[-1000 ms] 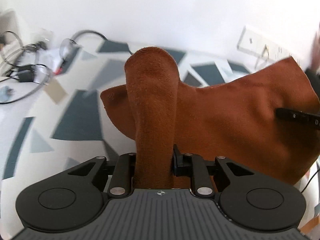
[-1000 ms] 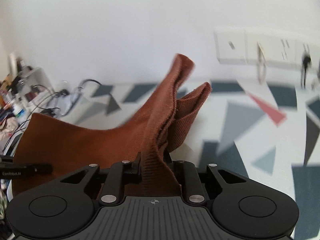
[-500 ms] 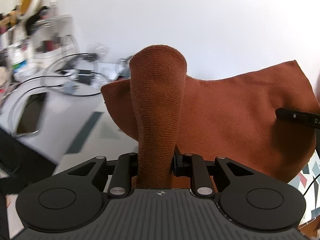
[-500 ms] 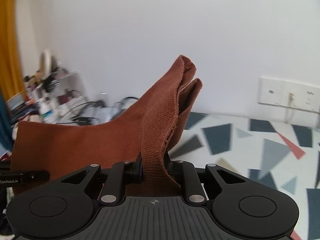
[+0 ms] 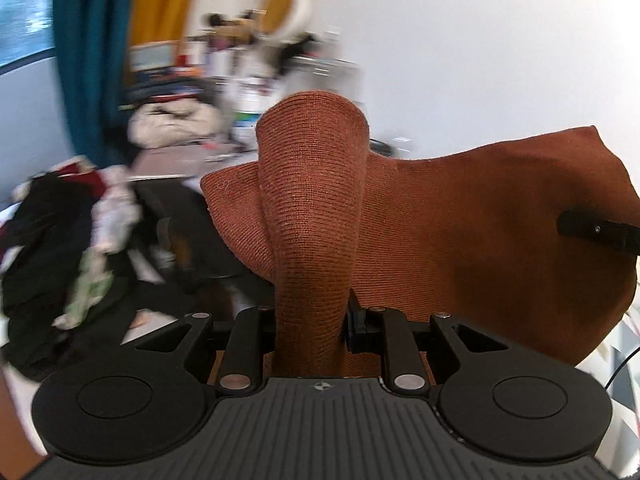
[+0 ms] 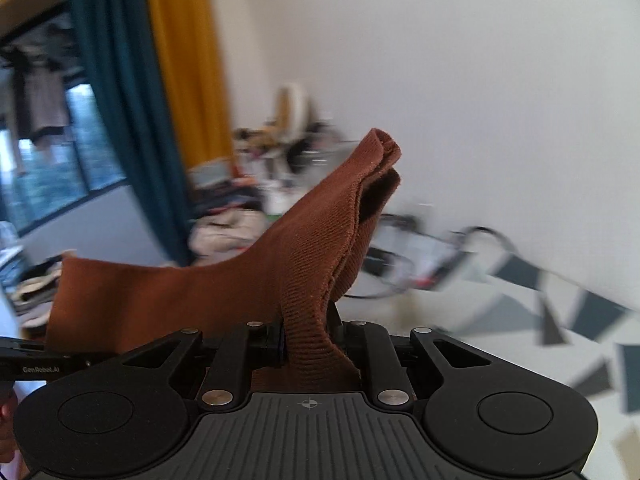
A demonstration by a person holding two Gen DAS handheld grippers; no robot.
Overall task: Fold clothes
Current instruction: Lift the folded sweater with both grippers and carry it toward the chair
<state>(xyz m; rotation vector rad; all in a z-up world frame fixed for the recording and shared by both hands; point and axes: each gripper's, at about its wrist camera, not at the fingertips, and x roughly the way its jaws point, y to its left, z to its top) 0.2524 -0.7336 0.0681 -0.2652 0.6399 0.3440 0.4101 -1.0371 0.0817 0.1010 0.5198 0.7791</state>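
A rust-brown knit garment (image 5: 460,232) hangs stretched in the air between my two grippers. My left gripper (image 5: 310,320) is shut on one bunched corner, which stands up between its fingers. My right gripper (image 6: 308,336) is shut on the other corner of the garment (image 6: 168,296), whose folded edge rises past the fingers. A finger of the right gripper (image 5: 600,232) shows at the right edge of the left wrist view. A finger of the left gripper (image 6: 36,360) shows at the left edge of the right wrist view.
A pile of dark and light clothes (image 5: 68,240) lies at the left. A cluttered shelf (image 5: 256,64) stands by teal and yellow curtains (image 6: 160,80). The table with grey triangles (image 6: 580,320) and cables (image 6: 440,256) lies to the right, under a white wall.
Both grippers have swung left with the garment held taut between them. The patterned table has slid out of the left view, and the curtains and clothes pile have come in.
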